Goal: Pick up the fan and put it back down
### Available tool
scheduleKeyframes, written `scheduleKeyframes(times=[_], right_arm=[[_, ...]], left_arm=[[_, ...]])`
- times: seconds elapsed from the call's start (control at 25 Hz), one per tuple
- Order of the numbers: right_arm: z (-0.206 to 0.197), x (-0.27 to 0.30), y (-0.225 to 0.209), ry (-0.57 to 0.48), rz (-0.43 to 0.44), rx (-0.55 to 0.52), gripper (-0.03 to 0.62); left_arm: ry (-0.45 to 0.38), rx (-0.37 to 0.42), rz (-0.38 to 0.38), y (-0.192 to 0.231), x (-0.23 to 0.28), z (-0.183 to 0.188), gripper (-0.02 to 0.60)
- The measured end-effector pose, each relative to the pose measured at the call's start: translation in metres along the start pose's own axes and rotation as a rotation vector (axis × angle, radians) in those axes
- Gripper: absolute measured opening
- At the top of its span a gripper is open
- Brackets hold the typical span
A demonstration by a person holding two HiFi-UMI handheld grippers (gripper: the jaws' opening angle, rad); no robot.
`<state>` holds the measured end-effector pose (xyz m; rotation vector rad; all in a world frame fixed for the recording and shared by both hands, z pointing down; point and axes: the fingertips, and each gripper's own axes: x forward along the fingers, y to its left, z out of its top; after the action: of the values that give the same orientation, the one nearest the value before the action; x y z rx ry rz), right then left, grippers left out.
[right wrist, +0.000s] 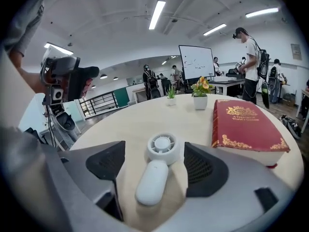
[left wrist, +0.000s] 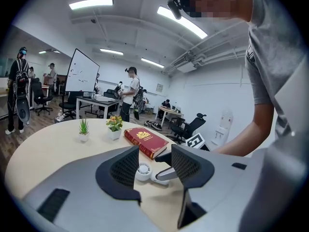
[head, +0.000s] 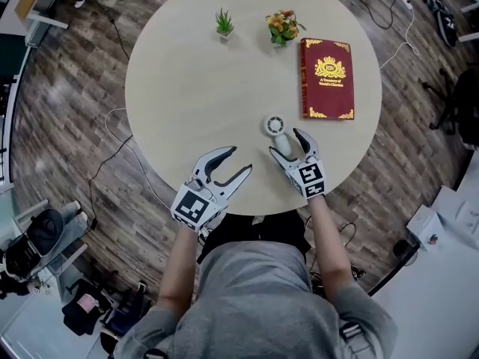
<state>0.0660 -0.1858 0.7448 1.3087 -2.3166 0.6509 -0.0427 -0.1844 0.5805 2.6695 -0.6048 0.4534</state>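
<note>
Right gripper (right wrist: 154,147): jaws wide apart, pads clear of everything. The fan (right wrist: 155,170) lies between them, white handle running back toward the gripper and round head at the jaw tips. There is a gap on each side of the handle, so nothing is gripped.

Fan: lying flat on the table (head: 187,88), head up-facing, not lifted or tilted. In the head view it sits at the near right part of the table, just in front of the person and a little short of the red book (head: 327,78).

Left gripper (head: 239,160): jaws open too, with nothing in them. Its own view looks across at the fan and the other gripper's jaw; only bare table shows in the gap. It hangs over the near edge of the table, beside the right gripper and apart from the fan.

Further out: a small green plant (head: 224,23) and a flowering pot (head: 282,27) stand at the far side, well apart from the work.

Progress, as a judgement: the fan is down and unheld. This fits either end of the task, jaws set round the handle ready to close, or the fan set back and let go. The pictures do not decide which. If the lift is still ahead, everything remains: close on the handle, raise, lower, release.
</note>
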Motion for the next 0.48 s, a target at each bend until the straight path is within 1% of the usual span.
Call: scheduleKeyframes(times=[0.04,0.12,0.24,0.36,0.48], right_arm=[[-0.002,0.004,-0.001,0.007,-0.004,0.003,0.378],[-0.007,0.013,-0.003,0.022,0.002,0.015,0.391],[-0.010,0.026,-0.006,0.040,0.012,0.020,0.407],[-0.012,0.037,-0.008,0.061,0.012,0.011,0.414],[-0.016,0.047,-0.010,0.092,0.007,-0.010,0.416]], left_arm=[[0.001,-0.001,0.003,0.001,0.000,0.000,0.225],[-0.011,0.026,0.006,0.004,0.002,-0.001,0.225],[0.000,0.009,0.012,0.006,0.004,-0.002,0.225],[-0.009,0.027,0.017,0.007,0.005,-0.003,0.225],[0.010,-0.010,0.027,0.008,0.005,-0.004,0.225]])
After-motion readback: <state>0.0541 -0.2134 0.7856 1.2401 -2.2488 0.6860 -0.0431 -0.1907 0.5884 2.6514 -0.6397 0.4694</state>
